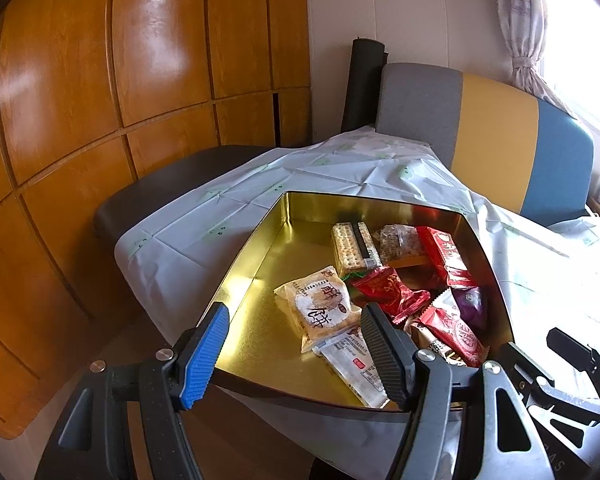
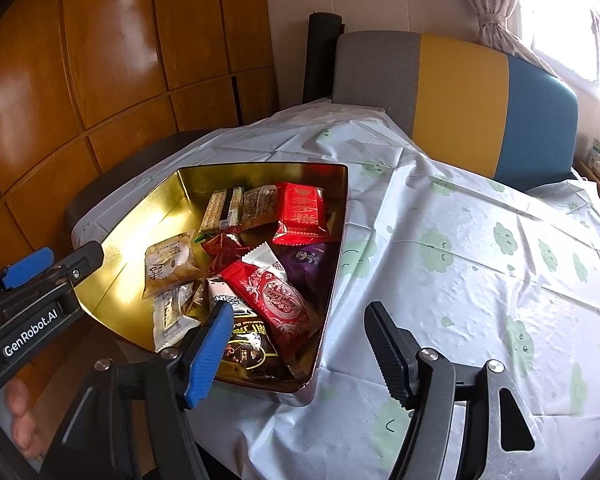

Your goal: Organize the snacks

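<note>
Gold-lined metal snack tin point(image 1: 260, 256) lies just ahead of left gripper point(image 1: 296, 356), nearer than right gripper point(image 2: 300, 350); both agape, empty.

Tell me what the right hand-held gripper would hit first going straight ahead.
Probably the tin's right wall or the tablecloth beside it; the right hand-held gripper straddles that edge, and depth is unclear.

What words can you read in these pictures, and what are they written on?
"GenRobot.AI": on the left gripper, seen from the right wrist view.
"Angel Love": on the red patterned packet.
The other snack packets in the gold tin carry Chinese characters or small print, too blurred to read surely.
</note>
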{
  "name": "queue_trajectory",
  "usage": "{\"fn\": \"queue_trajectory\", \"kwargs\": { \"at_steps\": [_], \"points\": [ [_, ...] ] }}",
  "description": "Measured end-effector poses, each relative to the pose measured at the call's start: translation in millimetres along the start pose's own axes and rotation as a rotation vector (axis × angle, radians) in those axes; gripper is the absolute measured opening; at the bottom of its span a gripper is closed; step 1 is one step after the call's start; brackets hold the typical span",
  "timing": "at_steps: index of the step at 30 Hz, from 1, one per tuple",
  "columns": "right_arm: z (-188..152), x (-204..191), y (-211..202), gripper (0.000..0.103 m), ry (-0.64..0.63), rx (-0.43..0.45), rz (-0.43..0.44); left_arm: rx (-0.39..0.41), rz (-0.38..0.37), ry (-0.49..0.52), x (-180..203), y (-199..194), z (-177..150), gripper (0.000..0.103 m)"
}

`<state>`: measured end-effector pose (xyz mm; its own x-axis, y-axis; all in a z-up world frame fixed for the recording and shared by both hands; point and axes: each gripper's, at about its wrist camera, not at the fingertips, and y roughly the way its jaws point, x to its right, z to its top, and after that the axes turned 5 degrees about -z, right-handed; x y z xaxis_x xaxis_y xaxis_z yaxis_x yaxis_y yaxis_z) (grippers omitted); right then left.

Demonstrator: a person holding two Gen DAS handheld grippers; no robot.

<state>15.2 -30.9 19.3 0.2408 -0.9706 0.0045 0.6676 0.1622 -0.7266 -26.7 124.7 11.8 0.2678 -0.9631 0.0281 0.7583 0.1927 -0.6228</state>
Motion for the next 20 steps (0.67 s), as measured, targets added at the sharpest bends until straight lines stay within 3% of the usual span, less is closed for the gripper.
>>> {"fn": "queue_trajectory", "kwargs": {
  "at_steps": [12,15,20],
  "points": [
    [-1,-1,2,0.072,-0.004,-0.002,0.001,0.006,0.004,0.003,-2,1,0,0.069],
    [-1,0,3,0.072,0.001,-0.002,0.004,0.035,-0.005,0.004,-2,-1,0,0.059],
    [3,17,3,0.072,0.049,0.006,0.001,0.051,-0.013,-0.001,-4,-2,3,0.058]
  ]
}}
